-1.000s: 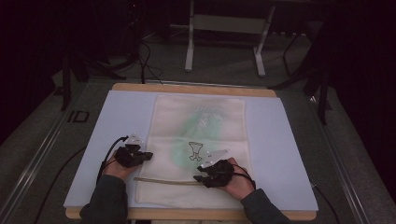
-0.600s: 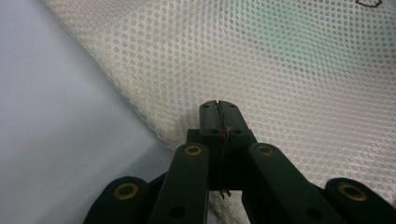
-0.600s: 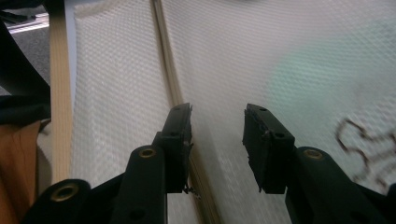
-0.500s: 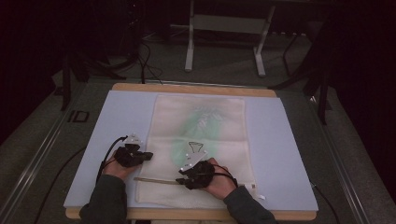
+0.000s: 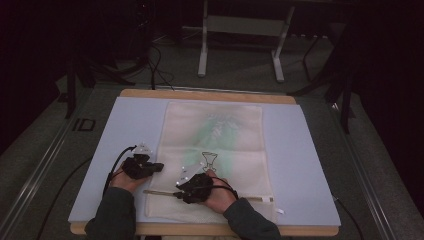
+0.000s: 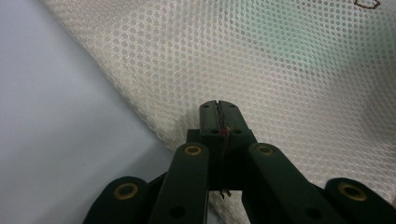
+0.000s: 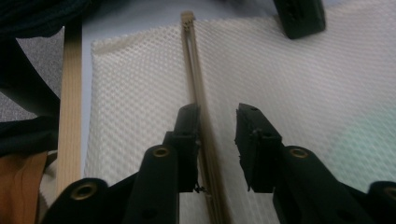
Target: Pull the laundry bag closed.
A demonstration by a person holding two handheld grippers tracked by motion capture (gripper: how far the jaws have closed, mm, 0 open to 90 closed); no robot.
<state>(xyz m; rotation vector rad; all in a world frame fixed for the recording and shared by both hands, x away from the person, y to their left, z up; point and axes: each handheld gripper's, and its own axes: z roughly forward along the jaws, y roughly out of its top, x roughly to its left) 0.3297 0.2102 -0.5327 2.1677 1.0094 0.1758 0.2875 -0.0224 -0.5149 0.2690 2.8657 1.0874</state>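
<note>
A cream mesh zippered laundry bag (image 5: pixel 215 150) lies flat mid-bench; the left gripper (image 6: pixel 218 112), fingers pressed together, pins its left edge; the right gripper (image 7: pixel 217 121), fingers spread, straddles the near zipper (image 7: pixel 194 70); likely zipping; next, pinch the slider.

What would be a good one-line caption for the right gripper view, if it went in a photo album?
An open claw hovers over a white mesh bag, its two black jaws set either side of the bag's zipper.

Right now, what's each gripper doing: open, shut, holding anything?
Left gripper: shut, pinching the edge of the mesh bag.
Right gripper: open, jaws apart over the bag's zipper, holding nothing.
</note>
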